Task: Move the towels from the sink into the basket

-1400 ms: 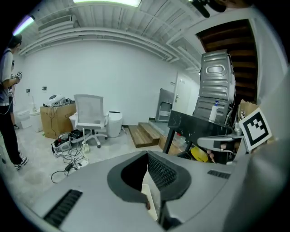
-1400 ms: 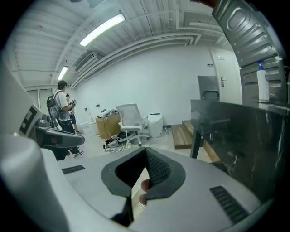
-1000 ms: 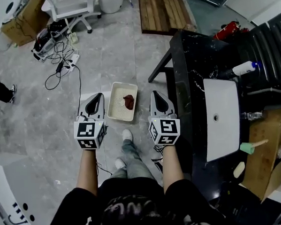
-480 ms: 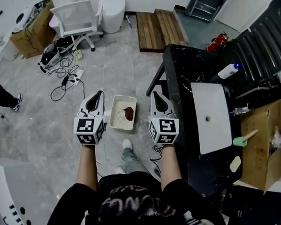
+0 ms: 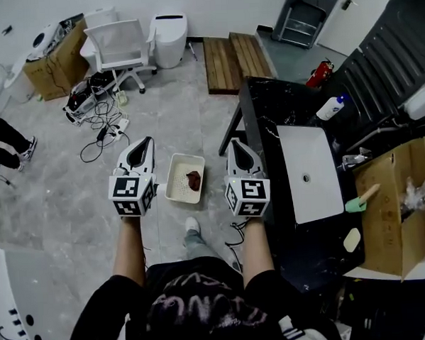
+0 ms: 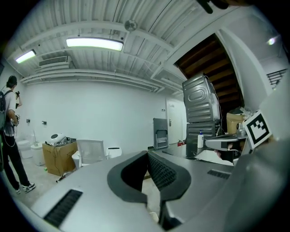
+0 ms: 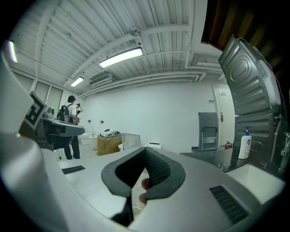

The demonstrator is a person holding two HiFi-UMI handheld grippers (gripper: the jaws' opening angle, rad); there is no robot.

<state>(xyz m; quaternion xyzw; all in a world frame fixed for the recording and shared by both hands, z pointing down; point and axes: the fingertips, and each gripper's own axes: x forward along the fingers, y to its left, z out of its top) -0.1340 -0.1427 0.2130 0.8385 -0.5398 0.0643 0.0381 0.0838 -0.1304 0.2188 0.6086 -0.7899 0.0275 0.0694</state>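
A white basket [image 5: 176, 178] stands on the grey floor in front of the person's feet, with one dark red towel [image 5: 193, 179] lying in it. The white sink [image 5: 307, 153], set in the black counter [image 5: 262, 106] at the right, shows no towel. My left gripper [image 5: 142, 149] is held out left of the basket, high above the floor, jaws shut with nothing in them. My right gripper [image 5: 237, 147] hangs between basket and counter, also shut and empty. In the gripper views, both the left gripper [image 6: 147, 155] and the right gripper [image 7: 145, 151] point level across the room.
A soap bottle [image 5: 331, 107] stands behind the sink, a green brush [image 5: 362, 200] and an open cardboard box [image 5: 396, 213] beside it. On the floor are a white chair [image 5: 120, 42], tangled cables [image 5: 95, 101] and a wooden pallet [image 5: 231, 54]. A person [image 5: 5, 137] stands at far left.
The head view has lifted, so more of the room's far side shows and the basket and sink look smaller. Both grippers keep their side-by-side pose, still shut.
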